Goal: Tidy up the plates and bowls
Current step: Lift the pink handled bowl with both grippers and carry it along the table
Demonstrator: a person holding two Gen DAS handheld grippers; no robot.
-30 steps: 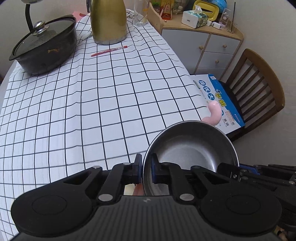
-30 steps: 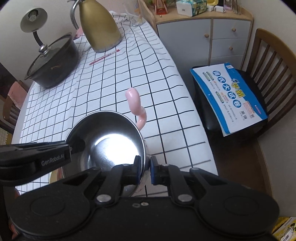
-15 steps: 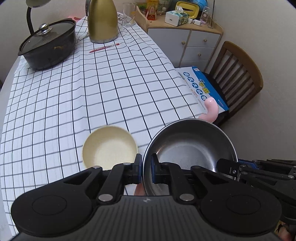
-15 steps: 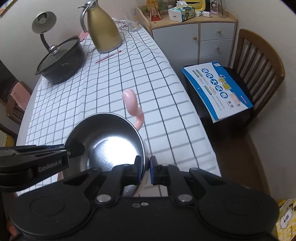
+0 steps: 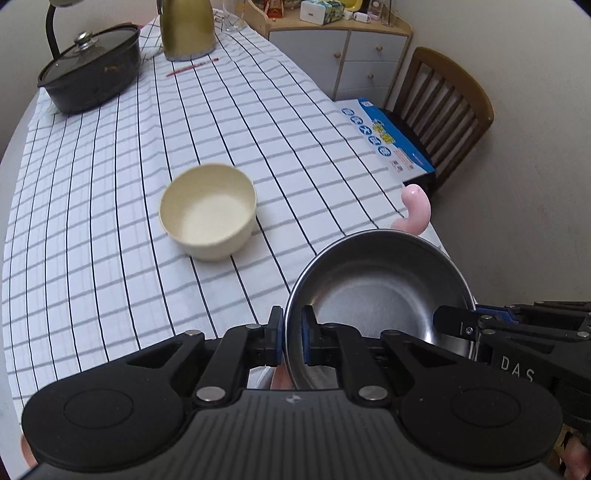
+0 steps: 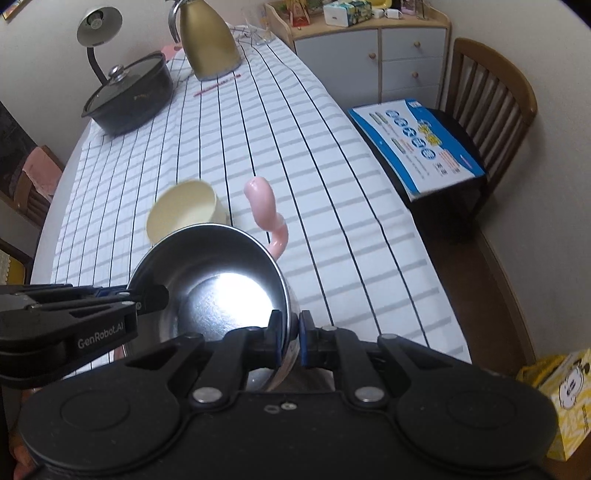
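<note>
A steel bowl with a pink curved handle (image 5: 380, 291) (image 6: 221, 291) is held in the air above the near edge of the table. My left gripper (image 5: 292, 339) is shut on its left rim, and it shows in the right wrist view (image 6: 147, 299). My right gripper (image 6: 291, 339) is shut on its right rim, and it shows in the left wrist view (image 5: 454, 321). A cream bowl (image 5: 208, 216) (image 6: 184, 212) stands upright on the checked tablecloth, beyond and left of the steel bowl.
A black lidded pot (image 5: 92, 83) (image 6: 129, 98), a gold kettle (image 5: 186, 29) (image 6: 210, 40) and a red pen (image 5: 192, 67) are at the far end of the table (image 5: 110, 184). A wooden chair (image 6: 487, 110) with a blue box (image 6: 417, 142) stands to the right, by a cabinet (image 6: 373, 51).
Both grippers have lifted and pulled back with the steel bowl. The cream bowl came into view on the cloth and now sits farther ahead.
</note>
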